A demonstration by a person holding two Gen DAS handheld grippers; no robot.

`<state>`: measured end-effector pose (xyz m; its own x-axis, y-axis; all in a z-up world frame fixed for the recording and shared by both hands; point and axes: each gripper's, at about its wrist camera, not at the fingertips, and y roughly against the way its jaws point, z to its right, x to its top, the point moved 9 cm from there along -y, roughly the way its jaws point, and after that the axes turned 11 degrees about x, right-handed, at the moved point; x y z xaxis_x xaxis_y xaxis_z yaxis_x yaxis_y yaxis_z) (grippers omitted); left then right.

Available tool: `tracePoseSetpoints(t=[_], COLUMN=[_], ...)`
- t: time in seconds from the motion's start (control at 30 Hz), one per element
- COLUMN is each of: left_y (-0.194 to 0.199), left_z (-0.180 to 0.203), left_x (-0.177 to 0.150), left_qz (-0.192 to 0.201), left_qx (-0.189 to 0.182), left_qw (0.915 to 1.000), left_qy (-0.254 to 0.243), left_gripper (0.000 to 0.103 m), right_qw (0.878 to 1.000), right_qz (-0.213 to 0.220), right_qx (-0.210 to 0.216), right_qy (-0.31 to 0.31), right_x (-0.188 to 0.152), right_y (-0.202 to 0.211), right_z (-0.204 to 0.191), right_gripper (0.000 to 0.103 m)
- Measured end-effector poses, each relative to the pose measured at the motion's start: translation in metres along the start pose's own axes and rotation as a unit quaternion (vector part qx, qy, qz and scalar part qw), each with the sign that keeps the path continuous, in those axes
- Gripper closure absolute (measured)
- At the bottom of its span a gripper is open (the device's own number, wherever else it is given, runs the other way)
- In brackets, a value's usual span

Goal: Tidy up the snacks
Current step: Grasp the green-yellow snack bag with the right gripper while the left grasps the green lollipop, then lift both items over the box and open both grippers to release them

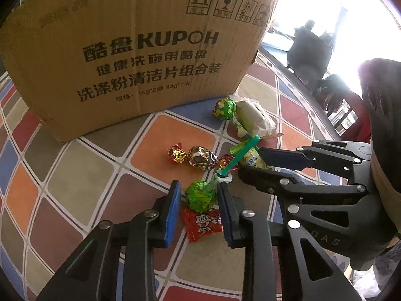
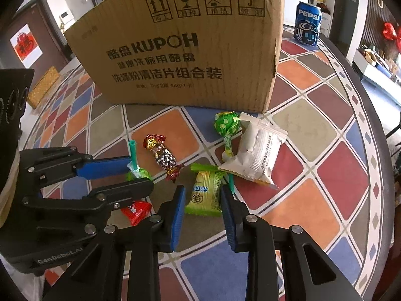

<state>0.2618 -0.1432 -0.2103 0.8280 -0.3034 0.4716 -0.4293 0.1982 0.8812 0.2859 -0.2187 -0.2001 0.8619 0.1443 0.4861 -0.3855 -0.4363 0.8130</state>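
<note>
Angling down, left tool (image 1: 199, 202) spread w/ green lollipop (image 1: 201, 198) between; right tool (image 2: 203, 207) spread round green packet (image 2: 204, 193).

box (image 2: 185, 50) behind snacks (image 2: 258, 150) | can (image 2: 307, 23) right of box

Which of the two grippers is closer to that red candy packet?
Left. The left gripper hangs right over the red packet, fingers straddling a green lollipop beside it. The right gripper sits off to its side, around a green packet.

Round table (image 2: 351, 125) with a coloured diamond-check cloth – dark door (image 2: 37, 40) behind, bright window (image 1: 325, 5) glare
</note>
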Motion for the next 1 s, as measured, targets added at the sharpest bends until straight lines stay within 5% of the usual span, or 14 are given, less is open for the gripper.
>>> tracePoseSetpoints(t=[0.4, 1.0], left_y=[0.014, 0.085], left_z=[-0.003, -0.011], left_x=[0.004, 0.025], left_qz=[0.018, 0.106], left_qx=[0.007, 0.018], left_qw=[0.9997, 0.9938], left_qy=[0.013, 0.028], left_gripper=[0.077, 0.077], right_qw=[1.000, 0.994], right_qz=[0.021, 0.105], right_qx=[-0.003, 0.001], right_qy=[-0.020, -0.009], right_x=[-0.001, 0.018], right_y=[0.009, 0.069], right_z=[-0.001, -0.033], right_gripper=[0.081, 0.081])
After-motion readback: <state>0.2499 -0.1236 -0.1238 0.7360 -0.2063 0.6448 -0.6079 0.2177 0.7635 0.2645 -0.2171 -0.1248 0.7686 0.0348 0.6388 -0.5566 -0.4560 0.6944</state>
